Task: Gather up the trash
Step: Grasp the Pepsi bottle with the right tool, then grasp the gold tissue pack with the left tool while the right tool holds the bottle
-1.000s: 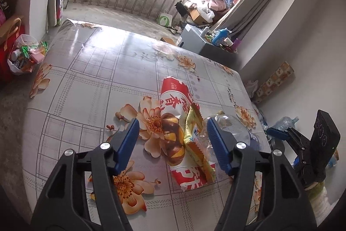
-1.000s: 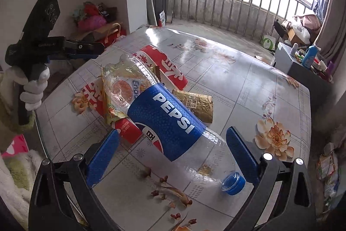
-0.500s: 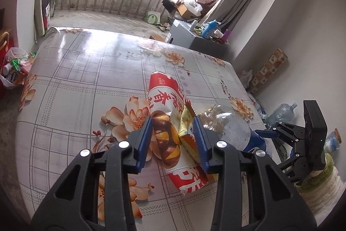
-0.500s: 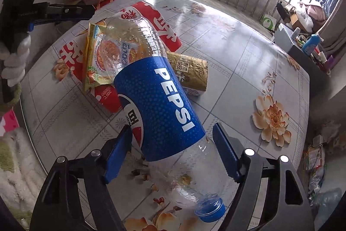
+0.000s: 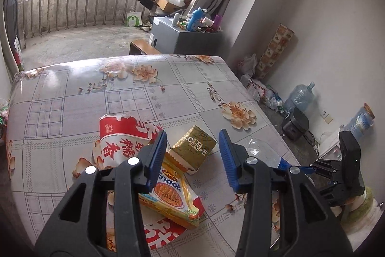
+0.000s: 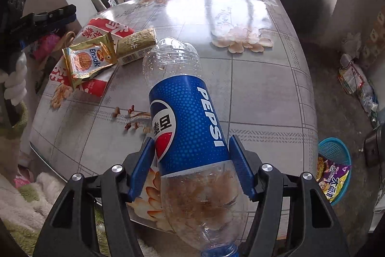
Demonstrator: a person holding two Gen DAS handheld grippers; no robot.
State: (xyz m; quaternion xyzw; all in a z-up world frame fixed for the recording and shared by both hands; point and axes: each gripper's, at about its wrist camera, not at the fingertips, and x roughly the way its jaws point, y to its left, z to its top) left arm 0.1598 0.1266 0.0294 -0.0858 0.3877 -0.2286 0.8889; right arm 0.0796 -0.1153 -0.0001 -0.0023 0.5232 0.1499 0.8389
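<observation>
Glossy floral oilcloth covers the table; its far half lies bare, while the wrappers crowd the left edge as my right camera sees it. My right gripper has just been closing and now clamps the Pepsi bottle by its blue label — "PEPSI" reads clearly — with the cap end toward the camera and the base out over the table. My left gripper has just been opening; its jaws stand apart, nothing between the pads, above the wrappers. Below it lie a yellow "Enaak" snack packet, a gold carton and a red-and-white bag with Chinese print, overlapping. On the floor off the table's right edge stands a blue basket holding wrappers.
</observation>
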